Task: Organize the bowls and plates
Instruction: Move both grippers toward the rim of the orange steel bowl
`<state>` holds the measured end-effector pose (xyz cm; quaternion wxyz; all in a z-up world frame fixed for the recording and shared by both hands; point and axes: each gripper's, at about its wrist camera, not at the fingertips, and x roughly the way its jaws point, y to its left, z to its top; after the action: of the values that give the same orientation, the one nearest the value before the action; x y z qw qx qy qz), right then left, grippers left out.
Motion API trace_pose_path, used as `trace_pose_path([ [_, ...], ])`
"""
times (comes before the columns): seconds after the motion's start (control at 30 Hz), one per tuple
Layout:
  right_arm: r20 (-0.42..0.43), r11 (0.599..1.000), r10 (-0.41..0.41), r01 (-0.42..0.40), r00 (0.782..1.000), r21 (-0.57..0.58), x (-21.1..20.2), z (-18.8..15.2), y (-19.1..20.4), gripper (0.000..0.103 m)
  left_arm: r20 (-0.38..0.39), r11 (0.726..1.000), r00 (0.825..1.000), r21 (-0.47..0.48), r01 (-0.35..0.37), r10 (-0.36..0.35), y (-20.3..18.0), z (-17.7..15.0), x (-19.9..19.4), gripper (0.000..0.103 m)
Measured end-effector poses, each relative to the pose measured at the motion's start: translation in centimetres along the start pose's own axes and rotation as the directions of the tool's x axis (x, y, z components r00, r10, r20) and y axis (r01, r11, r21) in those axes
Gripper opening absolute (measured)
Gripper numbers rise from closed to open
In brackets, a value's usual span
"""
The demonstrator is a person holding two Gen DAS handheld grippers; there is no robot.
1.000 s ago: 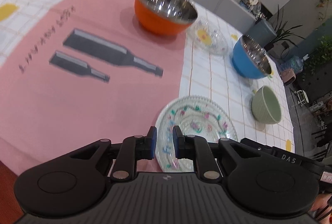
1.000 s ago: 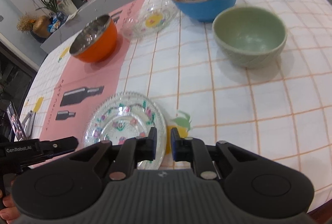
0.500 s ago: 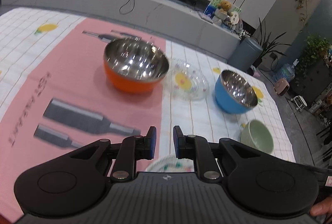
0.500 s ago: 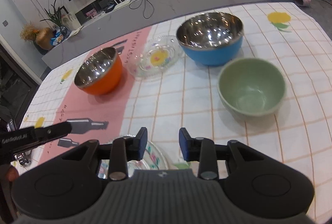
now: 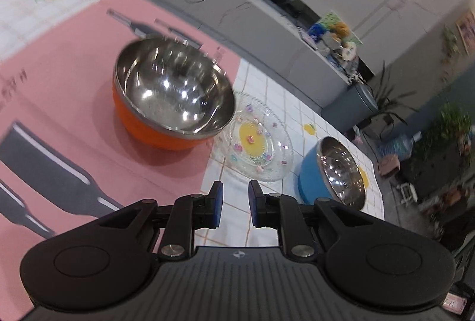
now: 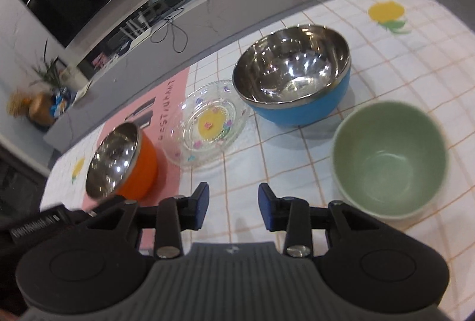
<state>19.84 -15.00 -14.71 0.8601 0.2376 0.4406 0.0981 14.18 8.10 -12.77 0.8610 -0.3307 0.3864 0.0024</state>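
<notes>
The glass plate [image 6: 207,125] lies just ahead of the empty, half-open right hand-held gripper [image 6: 233,206], so widen, approach low, and pinch its rim.

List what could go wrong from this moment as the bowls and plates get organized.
1. The glass plate sits between the orange bowl and the blue bowl, very close to both; moving either bowl could knock the plate.
2. The plate lies flat on the tablecloth, so a grasp at its thin rim may slip.
3. Both views are blurred by motion; the open right gripper is close to the green bowl and could bump it.
</notes>
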Motion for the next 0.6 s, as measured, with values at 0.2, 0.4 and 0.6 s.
trace_pose_path([
  [0.2, 0.018, 0.996, 0.008, -0.009, 1.0, 0.09, 3.0, 1.0, 0.3, 0.037, 0.009, 0.993, 1.0, -0.121, -0.01, 0.011, 0.5, 0.3, 3.2, 0.02],
  [0.4, 0.011, 0.968, 0.001, -0.004, 1.0, 0.252, 6.0, 1.9, -0.1, 0.036, -0.007, 0.968, 1.0, -0.251, 0.007, -0.009, 1.2, 1.2, 6.0, 0.02],
  [0.6, -0.013, 0.96, -0.034, 0.036, 0.999, 0.279, 7.5, 2.7, -0.3, 0.035, -0.014, 0.964, 1.0, -0.265, -0.024, 0.021, 1.8, 1.7, 7.3, 0.02],
])
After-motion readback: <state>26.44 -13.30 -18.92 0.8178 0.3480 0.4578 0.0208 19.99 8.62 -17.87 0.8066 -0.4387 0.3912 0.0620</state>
